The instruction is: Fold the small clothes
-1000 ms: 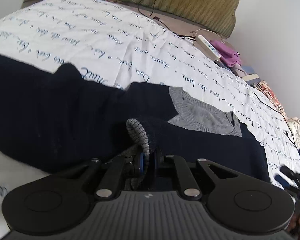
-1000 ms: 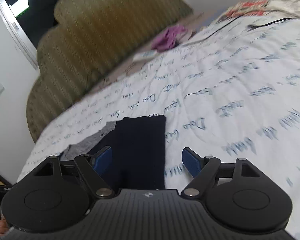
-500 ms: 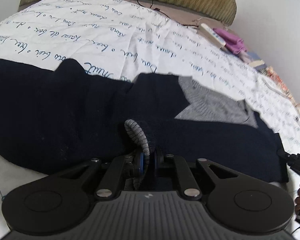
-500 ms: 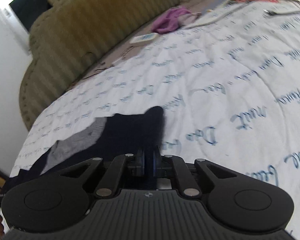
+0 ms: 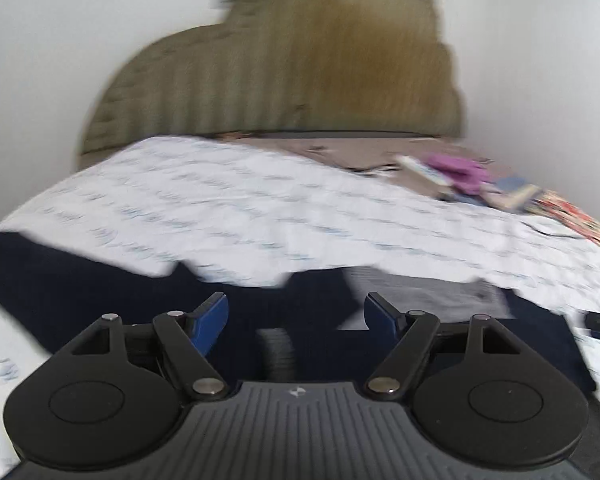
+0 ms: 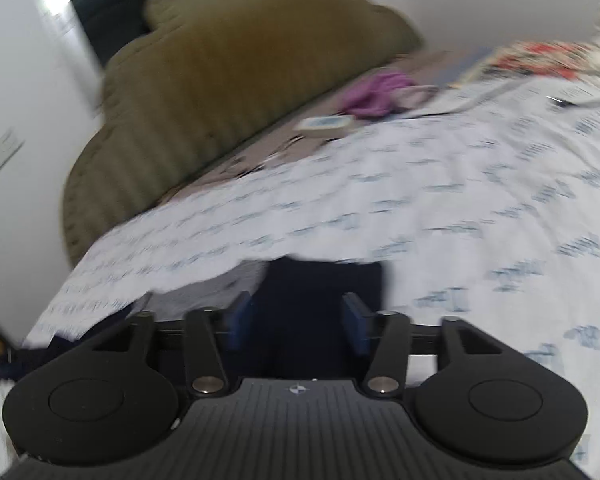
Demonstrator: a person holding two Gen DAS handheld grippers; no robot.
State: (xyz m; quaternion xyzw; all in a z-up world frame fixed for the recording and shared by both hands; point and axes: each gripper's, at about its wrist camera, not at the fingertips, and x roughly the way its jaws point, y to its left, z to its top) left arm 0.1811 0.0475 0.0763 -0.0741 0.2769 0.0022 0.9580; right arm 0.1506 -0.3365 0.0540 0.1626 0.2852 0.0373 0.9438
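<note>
A navy blue sweater (image 5: 80, 288) with a grey collar panel (image 5: 412, 292) lies flat on the white bedsheet with blue script (image 5: 240, 208). My left gripper (image 5: 296, 316) is open just above the sweater, and a grey ribbed cuff (image 5: 278, 350) lies between its fingers. In the right wrist view the sweater's navy sleeve (image 6: 320, 280) lies on the sheet (image 6: 480, 200). My right gripper (image 6: 296, 324) is open over that sleeve. Both views are blurred by motion.
An olive padded headboard (image 5: 280, 72) stands at the far end of the bed. A purple cloth (image 5: 460, 170), a remote control (image 5: 420, 170) and other small items lie near it. White walls stand on both sides.
Both grippers were shut on the sweater half a second ago, the left on the grey cuff, the right on the sleeve. Both have opened, let go and tilted up toward the headboard.
</note>
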